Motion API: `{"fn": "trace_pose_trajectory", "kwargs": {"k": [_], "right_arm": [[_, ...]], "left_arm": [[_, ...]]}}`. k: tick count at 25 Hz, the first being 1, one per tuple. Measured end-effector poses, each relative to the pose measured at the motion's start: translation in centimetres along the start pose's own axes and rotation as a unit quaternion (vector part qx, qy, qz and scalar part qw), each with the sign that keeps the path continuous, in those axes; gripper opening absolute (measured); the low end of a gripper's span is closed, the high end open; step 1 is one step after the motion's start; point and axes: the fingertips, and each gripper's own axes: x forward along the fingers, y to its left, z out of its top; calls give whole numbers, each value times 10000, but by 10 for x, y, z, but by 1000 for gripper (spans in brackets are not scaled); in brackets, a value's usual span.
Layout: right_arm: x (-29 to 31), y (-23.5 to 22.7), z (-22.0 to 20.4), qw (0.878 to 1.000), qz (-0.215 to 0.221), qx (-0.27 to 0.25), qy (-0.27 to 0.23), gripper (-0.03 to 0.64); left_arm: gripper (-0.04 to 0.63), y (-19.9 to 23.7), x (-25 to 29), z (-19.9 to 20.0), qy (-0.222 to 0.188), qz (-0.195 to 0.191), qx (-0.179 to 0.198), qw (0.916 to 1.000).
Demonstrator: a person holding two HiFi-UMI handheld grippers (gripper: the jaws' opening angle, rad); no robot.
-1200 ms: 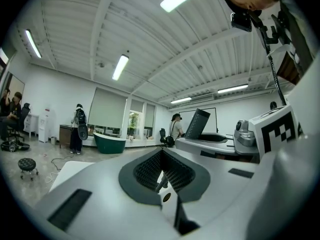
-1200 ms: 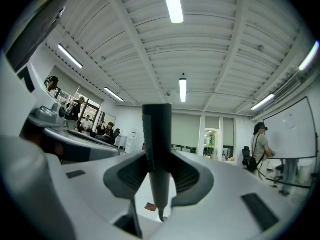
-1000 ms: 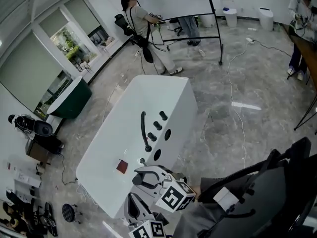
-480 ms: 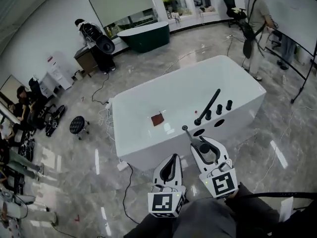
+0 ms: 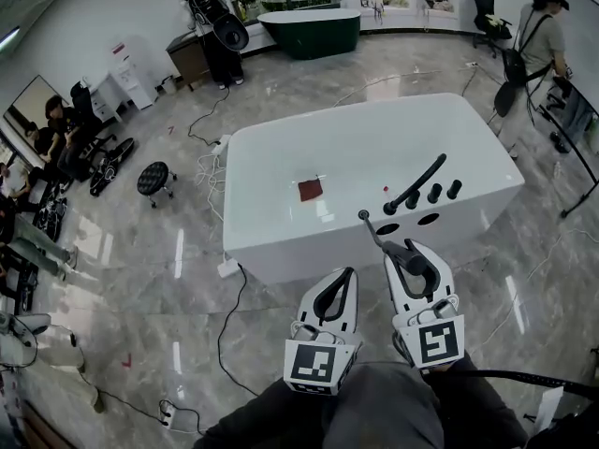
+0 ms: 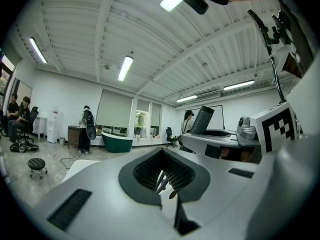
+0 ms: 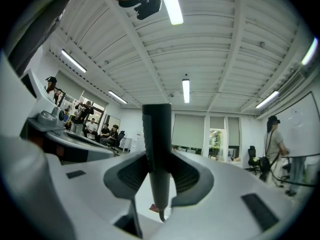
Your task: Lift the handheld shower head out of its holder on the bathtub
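Note:
A white bathtub (image 5: pixel 281 157) stands in front of me, with a black spout (image 5: pixel 418 181), black knobs (image 5: pixel 435 194) and two dark holes (image 5: pixel 428 219) on its near deck. My right gripper (image 5: pixel 409 251) is shut on the black shower head handle (image 5: pixel 413 257), held just off the tub's near rim. Its thin hose (image 5: pixel 369 226) runs back to the deck. In the right gripper view the handle (image 7: pixel 156 149) stands upright between the pads (image 7: pixel 125 176). My left gripper (image 5: pixel 344 274) hangs beside it, shut and empty; its view (image 6: pixel 167 184) shows nothing held.
A red-brown patch (image 5: pixel 310 190) lies in the tub. A white cable (image 5: pixel 227 297) and plug box (image 5: pixel 227 267) trail on the floor at the tub's left. A stool (image 5: pixel 154 178), a green tub (image 5: pixel 309 28), seated people (image 5: pixel 56 124) and a standing person (image 5: pixel 541 26) are farther off.
The head view has swung round, so the tub now lies square ahead. Both grippers stay side by side at its near rim, the right one still holding the handle.

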Motion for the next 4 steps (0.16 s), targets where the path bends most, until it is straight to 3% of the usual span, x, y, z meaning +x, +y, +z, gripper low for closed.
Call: {"fn": "trace_pose_trajectory", "kwargs": {"k": [4], "right_arm": [[8,1,0,10000,-20,-1,8,140]], "left_arm": [[3,7,4,1,48,-38,11,10000]]}}
